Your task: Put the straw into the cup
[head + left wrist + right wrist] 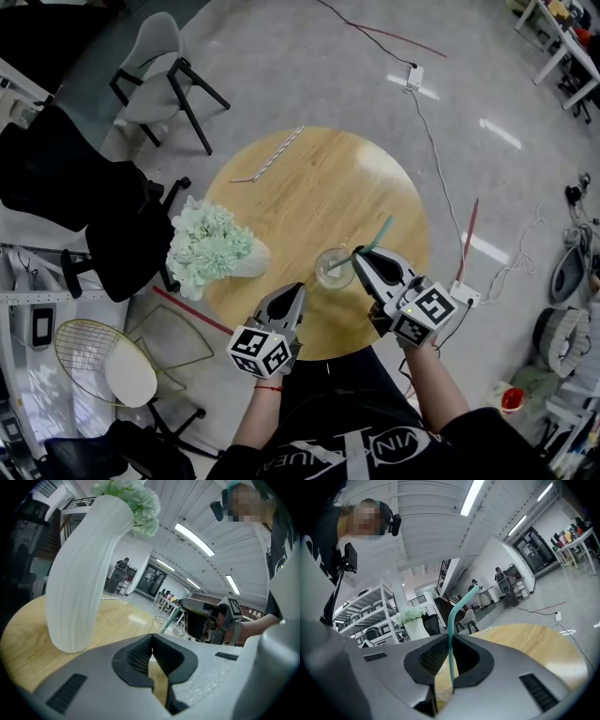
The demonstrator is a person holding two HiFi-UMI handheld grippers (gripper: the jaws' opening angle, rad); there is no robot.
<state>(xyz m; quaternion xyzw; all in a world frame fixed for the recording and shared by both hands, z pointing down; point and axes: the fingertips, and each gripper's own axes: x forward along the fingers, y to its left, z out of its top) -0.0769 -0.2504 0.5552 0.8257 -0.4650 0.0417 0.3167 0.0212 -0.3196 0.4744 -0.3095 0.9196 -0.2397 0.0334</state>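
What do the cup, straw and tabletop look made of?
Cup: clear and see-through; glass or plastic, can't tell which. Straw: teal, matte, curves smoothly; probably plastic. Tabletop: pale wood grain with a soft sheen; wood or laminate.

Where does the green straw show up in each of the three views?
Head view: the straw slants right of centre, low end at the cup, held by the right gripper.
Left gripper view: small, mid-frame, a short length of straw at the cup's rim.
Right gripper view: the straw rises at centre, pinched between the jaws.
Shared landmark: the white vase of pale flowers.
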